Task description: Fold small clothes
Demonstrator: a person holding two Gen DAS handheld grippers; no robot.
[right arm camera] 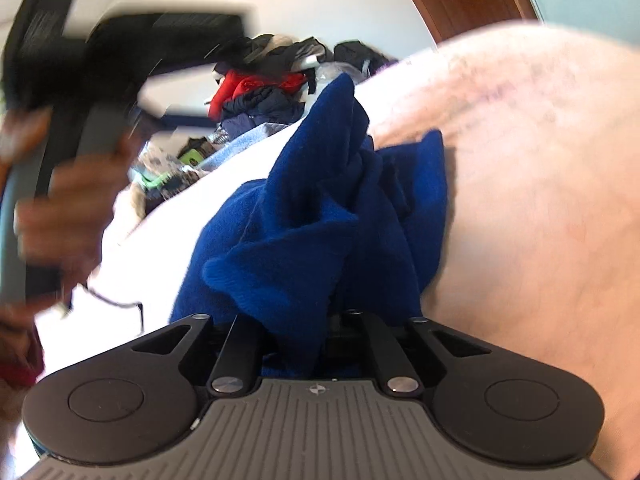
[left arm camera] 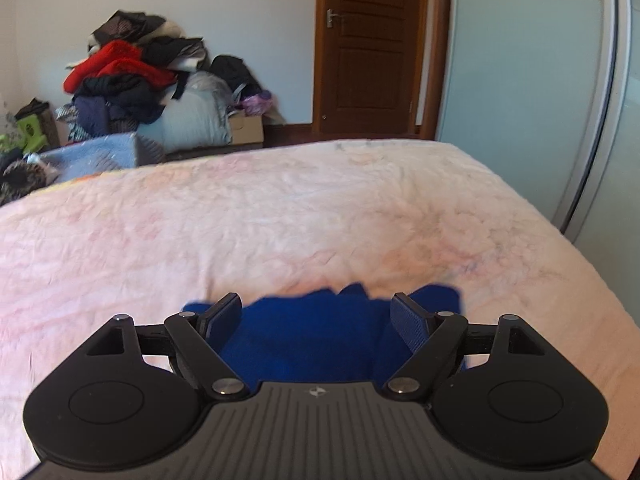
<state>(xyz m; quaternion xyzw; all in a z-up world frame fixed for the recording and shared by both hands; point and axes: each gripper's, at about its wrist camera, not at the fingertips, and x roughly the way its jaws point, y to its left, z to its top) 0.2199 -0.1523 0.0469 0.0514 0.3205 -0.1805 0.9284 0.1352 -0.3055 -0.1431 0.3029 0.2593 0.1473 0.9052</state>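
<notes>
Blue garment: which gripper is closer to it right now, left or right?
Right. The right gripper is shut on the blue garment, cloth bunched between its fingers. The left gripper is open, fingers spread just over the cloth, not gripping it.

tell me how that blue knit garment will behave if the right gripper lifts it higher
Probably floppy: the blue knit garment already sags in bunched folds from the right gripper, which looks shut on it. Likely light, since one pinch holds it. Its fuzzy knit should grip rather than slip, though loose ends may drag over the pink bedspread.
</notes>
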